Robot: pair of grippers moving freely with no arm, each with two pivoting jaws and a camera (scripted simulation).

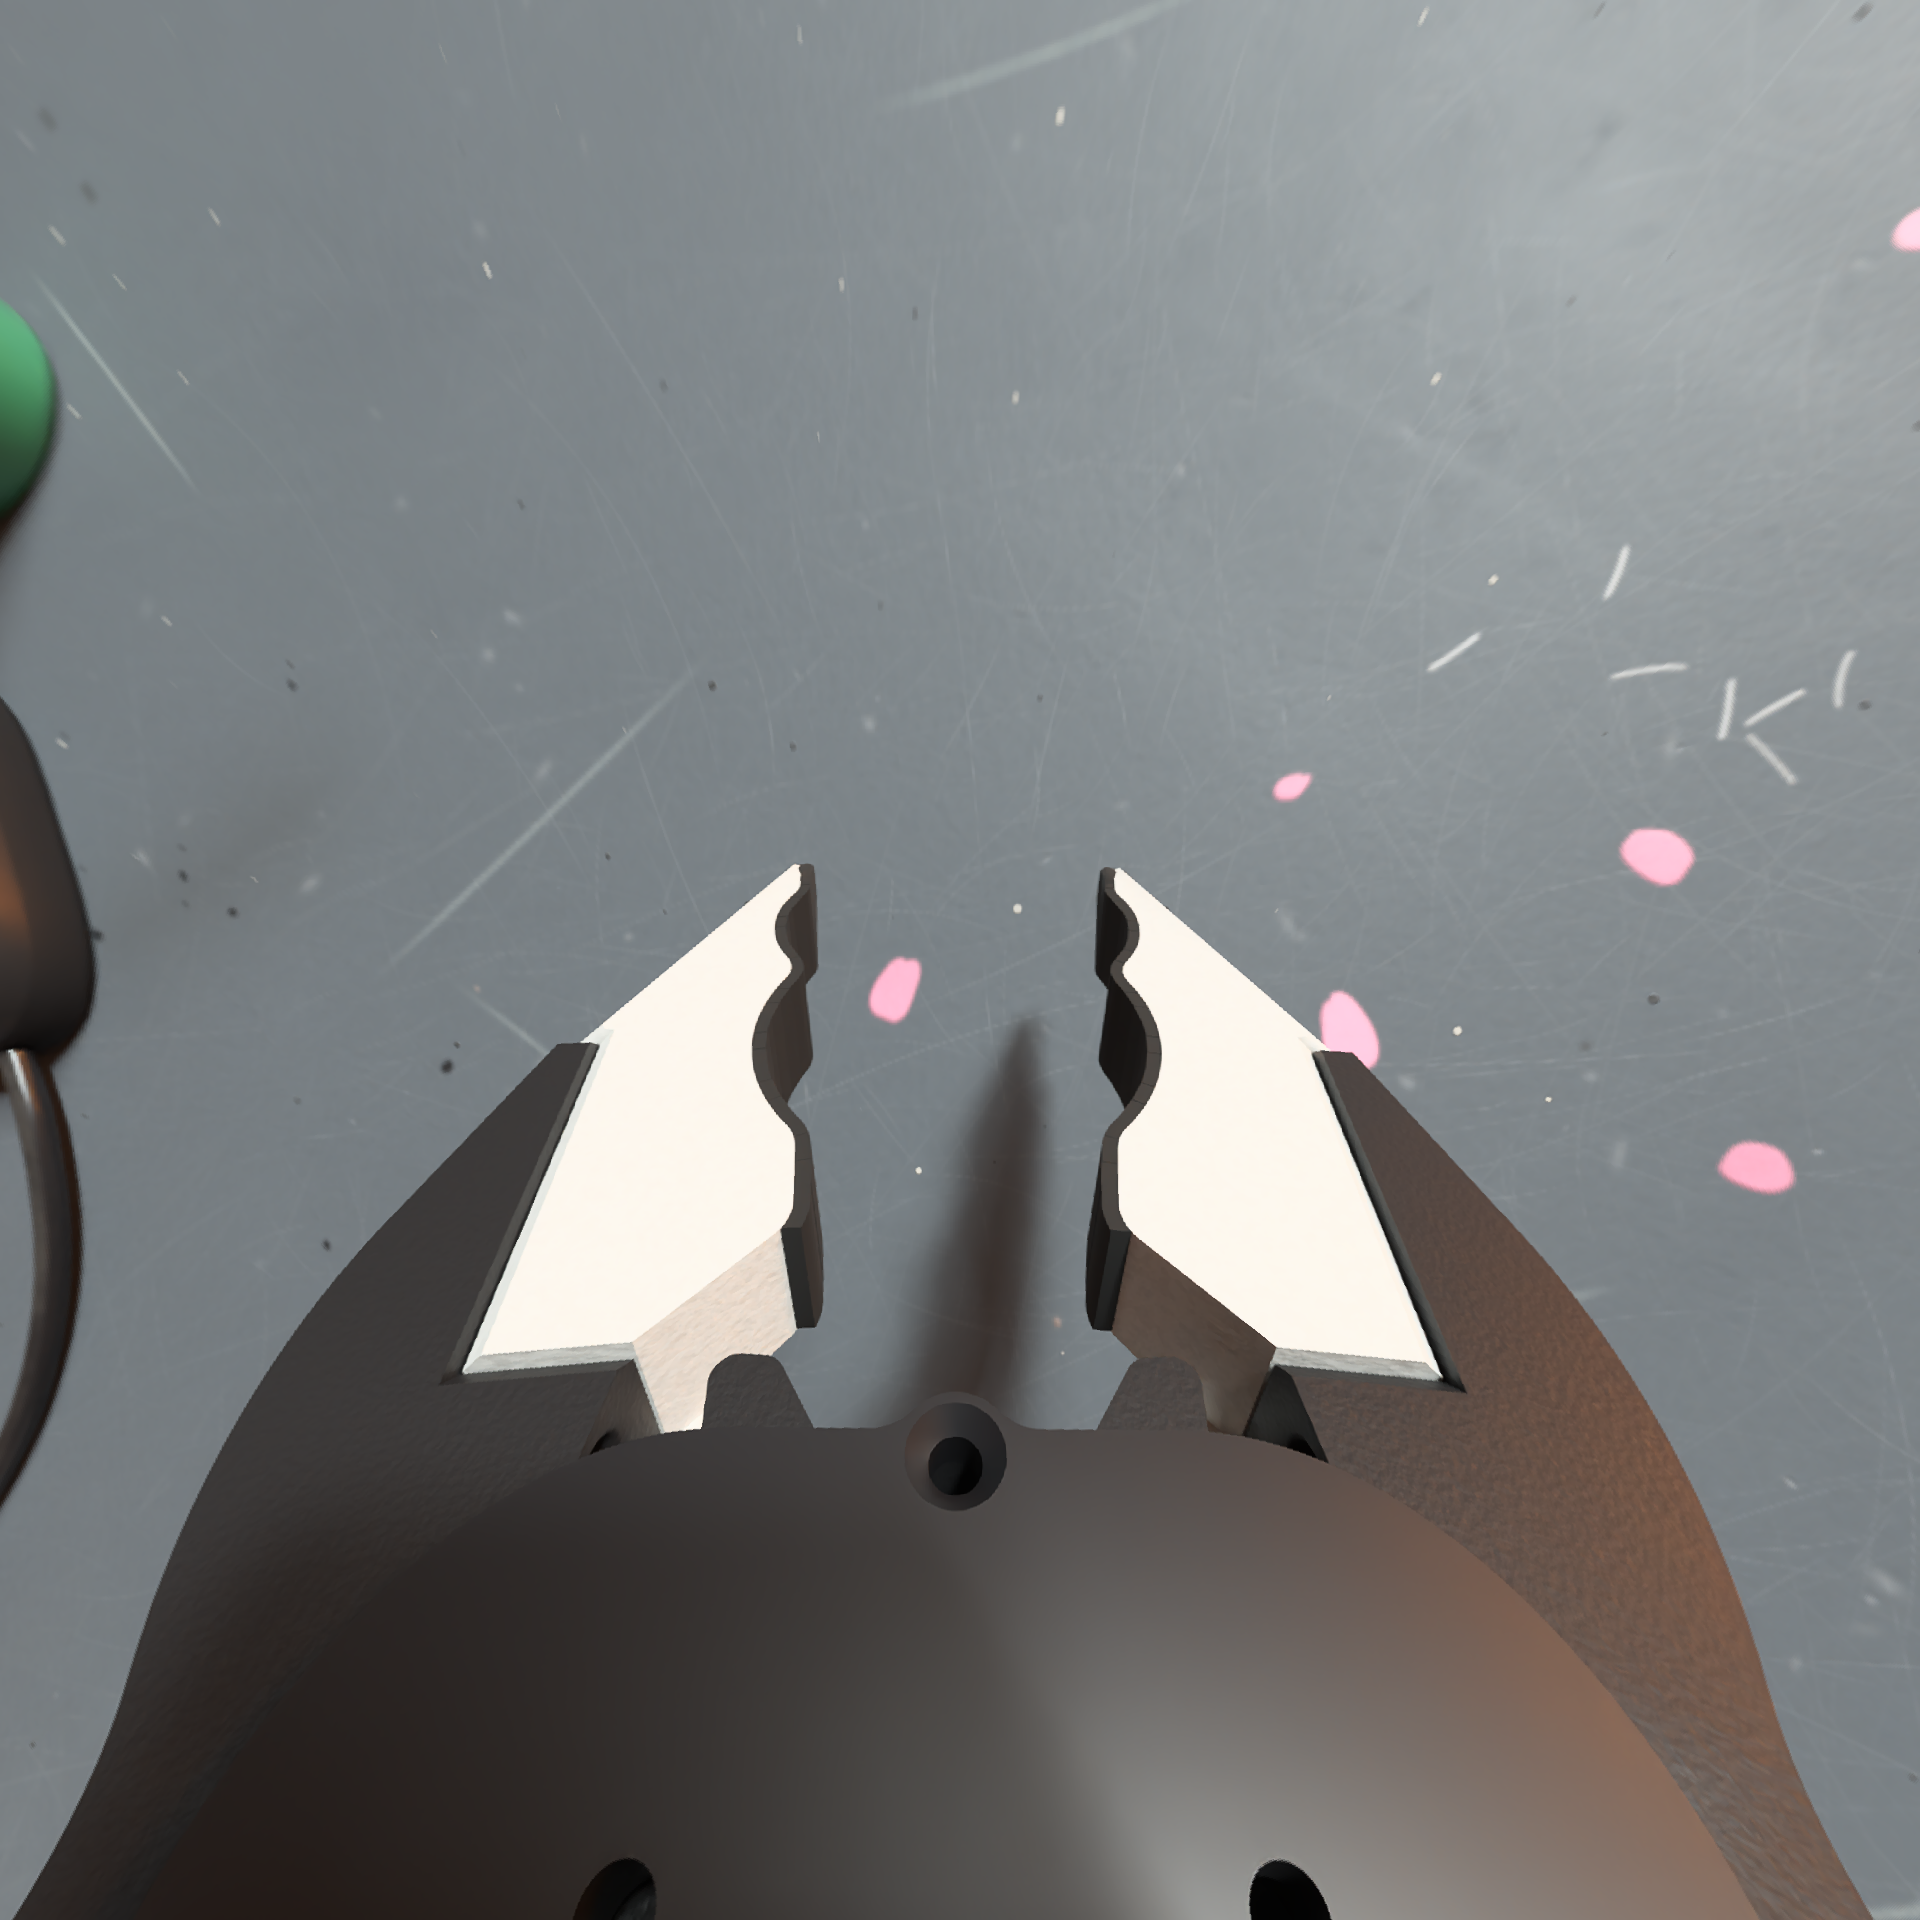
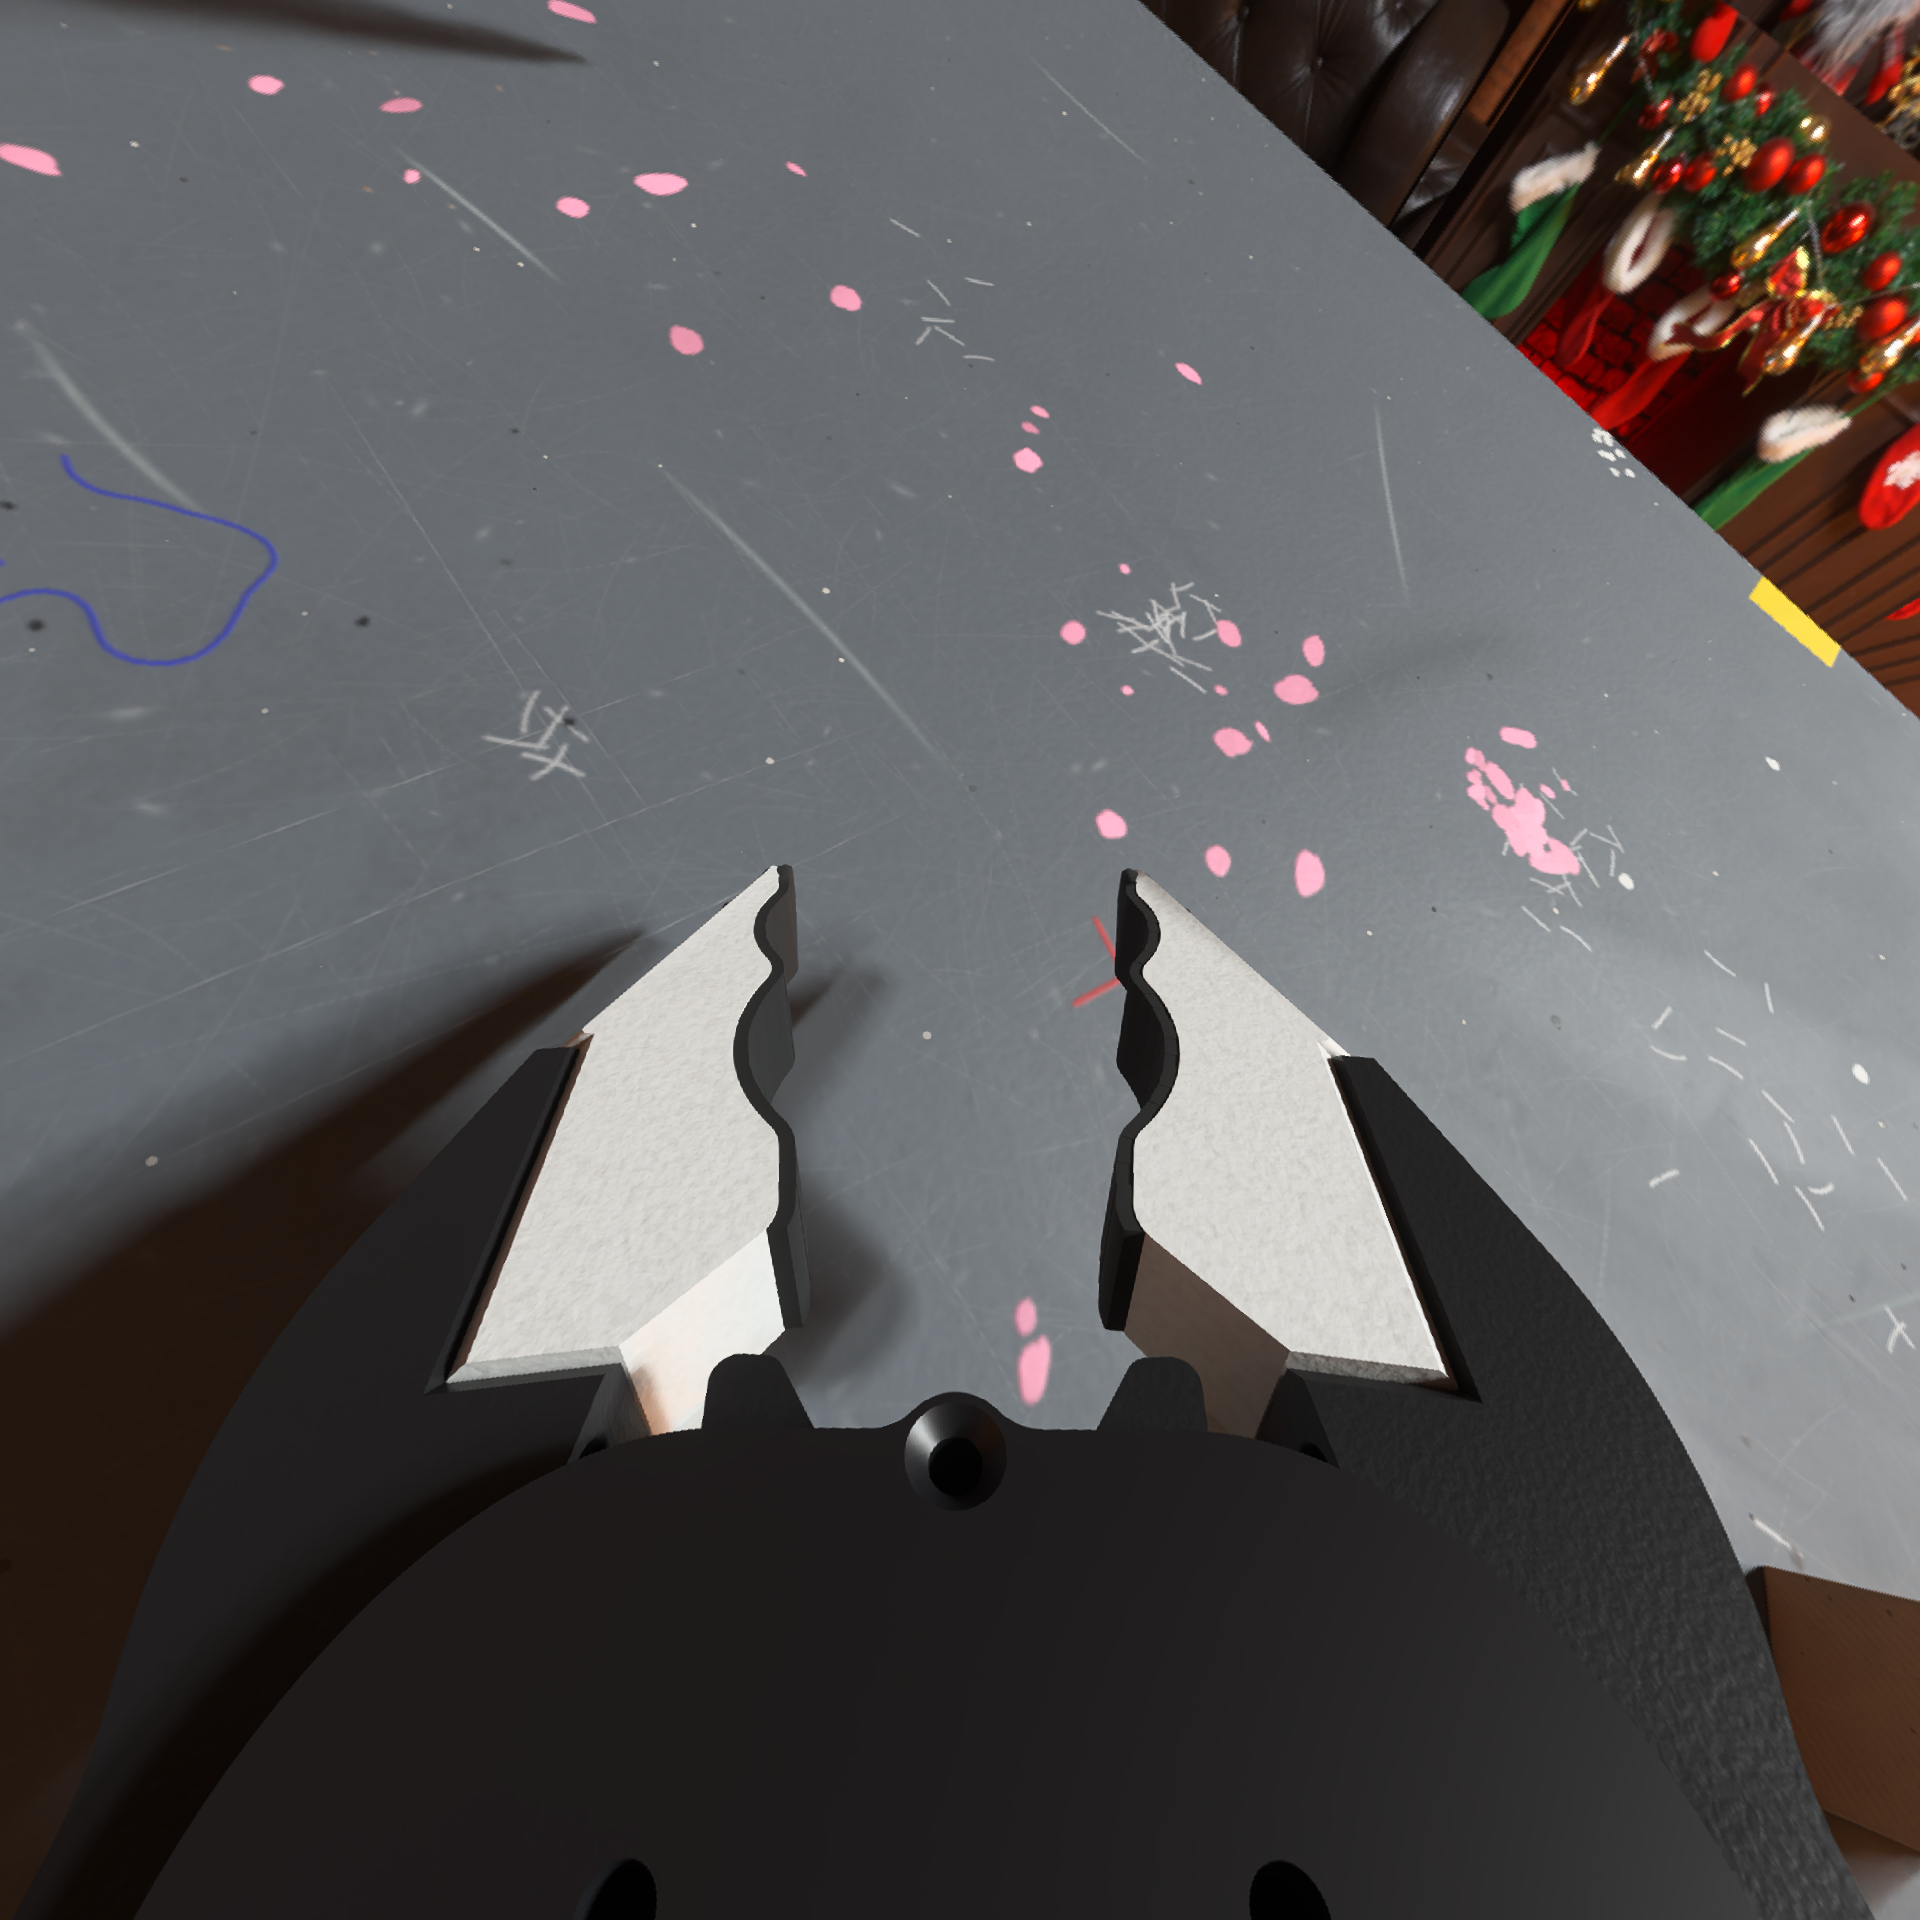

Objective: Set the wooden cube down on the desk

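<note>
The main risk is mistaking where the job stands: the left gripper (image 1: 956, 883) and the right gripper (image 2: 956, 883) both have their fingers spread and empty, with only bare grey desk (image 2: 520, 935) between them. A tan, flat-faced corner that is probably the wooden cube (image 2: 1844, 1704) sits well behind and to the right of the right fingers, mostly hidden by the gripper body. A blind sweep backwards could knock it. Only matte brown faces and one sharp edge show, and it looks to be resting on the desk.
</note>
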